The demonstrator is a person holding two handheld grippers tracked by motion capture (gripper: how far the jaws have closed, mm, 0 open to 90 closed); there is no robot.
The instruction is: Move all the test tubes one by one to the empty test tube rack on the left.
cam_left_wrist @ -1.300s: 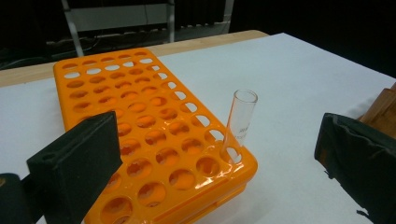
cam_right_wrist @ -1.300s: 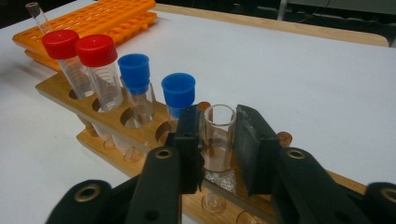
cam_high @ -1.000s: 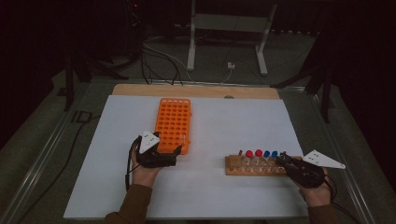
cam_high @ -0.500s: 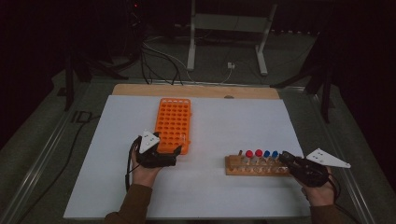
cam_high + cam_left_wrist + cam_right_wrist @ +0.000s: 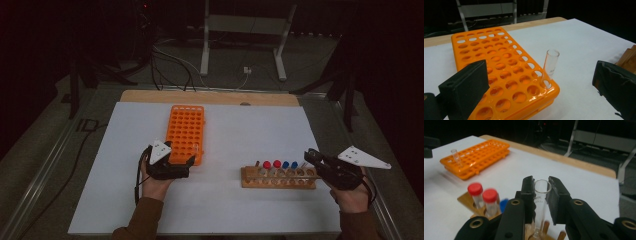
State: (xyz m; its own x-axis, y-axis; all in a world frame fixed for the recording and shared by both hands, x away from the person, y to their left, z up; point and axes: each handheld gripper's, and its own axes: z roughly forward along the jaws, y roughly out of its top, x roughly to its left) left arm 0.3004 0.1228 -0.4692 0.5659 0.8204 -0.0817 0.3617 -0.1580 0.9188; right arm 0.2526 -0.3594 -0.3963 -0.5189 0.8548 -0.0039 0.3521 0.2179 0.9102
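Observation:
My right gripper (image 5: pixel 541 187) is shut on a clear glass test tube (image 5: pixel 541 202) just under its rim, holding it upright above the right end of a wooden tube rack (image 5: pixel 277 181). In the high view that gripper (image 5: pixel 312 156) hovers over the rack's right end. Red-capped tubes (image 5: pixel 483 197) and blue-capped tubes (image 5: pixel 289 164) stand in the rack. An orange plastic rack (image 5: pixel 186 132) lies mid-table with one clear tube (image 5: pixel 550 65) in its near right corner hole. My left gripper (image 5: pixel 537 82) is open, its jaws wide apart on either side of that corner.
A white sheet (image 5: pixel 250 130) covers the table, with a wooden strip (image 5: pixel 210 96) along its far edge. Beyond it stand a metal stand (image 5: pixel 245 45) and cables on a dark floor. A person's hand (image 5: pixel 156 186) holds the left gripper by the orange rack's near end.
My right gripper has risen with the clear tube, lifting it up from the wooden rack. The left gripper and the orange rack have not moved.

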